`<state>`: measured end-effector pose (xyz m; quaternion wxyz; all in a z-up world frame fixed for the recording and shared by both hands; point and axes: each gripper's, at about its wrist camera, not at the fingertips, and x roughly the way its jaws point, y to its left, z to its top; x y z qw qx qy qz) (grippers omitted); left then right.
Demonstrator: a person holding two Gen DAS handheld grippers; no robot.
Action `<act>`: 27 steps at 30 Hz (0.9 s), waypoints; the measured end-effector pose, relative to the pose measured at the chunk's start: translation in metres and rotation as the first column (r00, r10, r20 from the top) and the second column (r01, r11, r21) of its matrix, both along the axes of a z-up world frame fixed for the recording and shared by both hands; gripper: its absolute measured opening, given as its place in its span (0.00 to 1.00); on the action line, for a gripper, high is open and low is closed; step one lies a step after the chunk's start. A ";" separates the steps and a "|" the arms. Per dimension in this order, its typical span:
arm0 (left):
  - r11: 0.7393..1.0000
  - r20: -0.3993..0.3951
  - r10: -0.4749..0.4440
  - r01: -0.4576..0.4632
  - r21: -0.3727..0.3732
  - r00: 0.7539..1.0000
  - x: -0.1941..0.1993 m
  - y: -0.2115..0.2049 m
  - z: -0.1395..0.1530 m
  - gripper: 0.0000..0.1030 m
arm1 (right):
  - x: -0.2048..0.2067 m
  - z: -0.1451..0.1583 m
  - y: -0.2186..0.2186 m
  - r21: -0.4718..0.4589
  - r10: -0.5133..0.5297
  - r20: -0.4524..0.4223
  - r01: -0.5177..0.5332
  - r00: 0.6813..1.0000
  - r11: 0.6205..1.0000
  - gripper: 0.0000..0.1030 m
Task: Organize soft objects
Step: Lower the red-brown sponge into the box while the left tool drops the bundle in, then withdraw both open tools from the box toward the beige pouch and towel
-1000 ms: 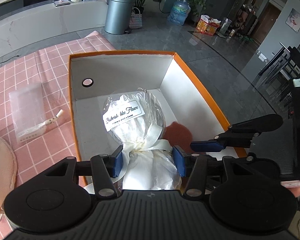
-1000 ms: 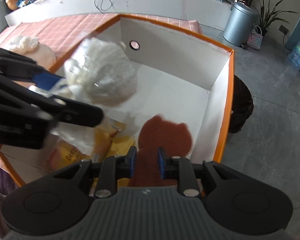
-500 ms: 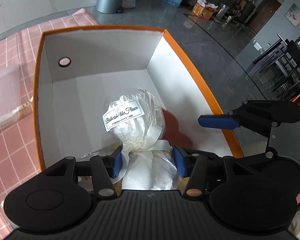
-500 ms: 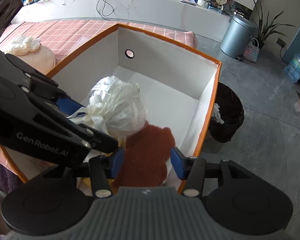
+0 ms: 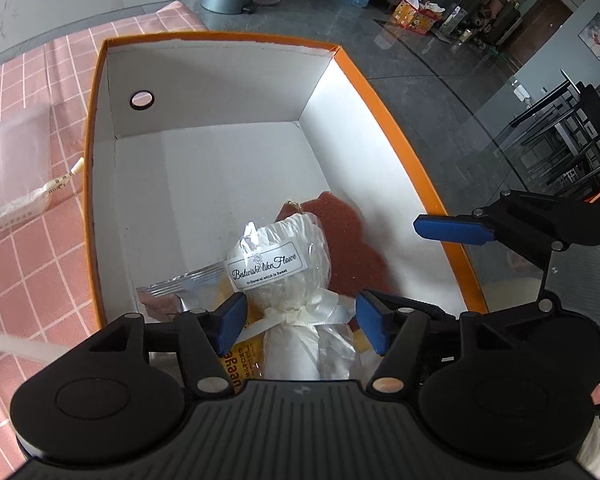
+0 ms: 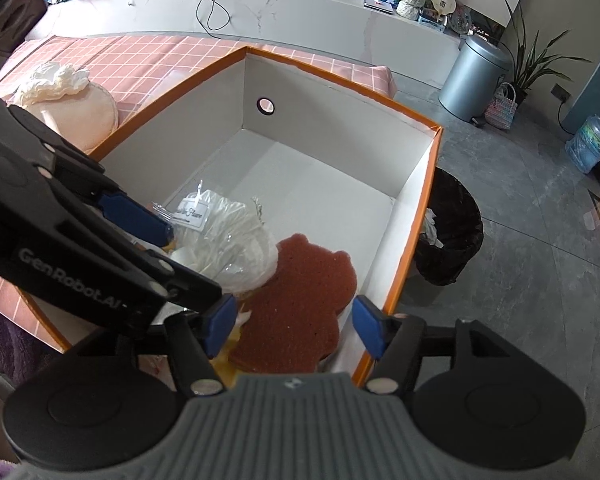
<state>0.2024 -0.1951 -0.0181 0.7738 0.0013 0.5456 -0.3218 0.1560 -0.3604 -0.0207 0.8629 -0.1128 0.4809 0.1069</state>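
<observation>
1. The surface [image 5: 28, 248] wears a pink checked cloth and carries everything else.
2. An open box [image 5: 384, 104], orange outside and white inside, stands on the cloth at the edge of the surface; a round hole pierces its far wall.
3. The left claw [image 5: 300, 322] reaches into the near end of the box. Its jaws have just been opening, and the blue pads now stand clear on either side of the ribbon-tied neck of the white bundle, which lies between them without being pressed.
4. The right claw [image 6: 294, 330] hovers over the near right corner of the box. Its jaws too have just been opening, and they stand wide apart above the brown sponge with nothing gripped.
5. A round cream cushion [image 6: 80, 114] with a crumpled white cloth on top sits on the cloth, left of the box in the right wrist view.
6. The white bundle [image 5: 288, 268], wrapped in clear film with a printed label, rests inside the box, partly on a yellow packet [image 5: 240, 360].
7. The brown sponge [image 6: 296, 300], shaped like a bear's head, lies flat on the box floor, just beside the bundle.
8. A clear plastic bag [image 5: 18, 172] lies on the cloth outside the box.
</observation>
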 end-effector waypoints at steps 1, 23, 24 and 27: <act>1.000 0.008 -0.002 0.002 -0.006 1.000 -0.002 0.002 0.003 0.71 | -0.001 0.001 0.000 0.001 -0.003 0.000 0.003 1.000 1.000 0.63; 0.963 0.350 0.255 -0.205 -0.172 0.901 -0.078 0.132 0.056 0.71 | -0.043 0.053 0.074 0.121 0.013 0.215 -0.040 0.976 0.992 0.78; 0.958 0.357 0.275 -0.223 -0.182 0.893 -0.081 0.141 0.056 0.71 | -0.044 0.053 0.082 0.133 0.017 0.229 -0.049 0.973 0.990 0.79; 0.935 0.376 0.348 -0.286 -0.211 0.859 -0.090 0.164 0.052 0.71 | -0.047 0.051 0.108 0.163 0.035 0.272 -0.081 0.962 0.983 0.79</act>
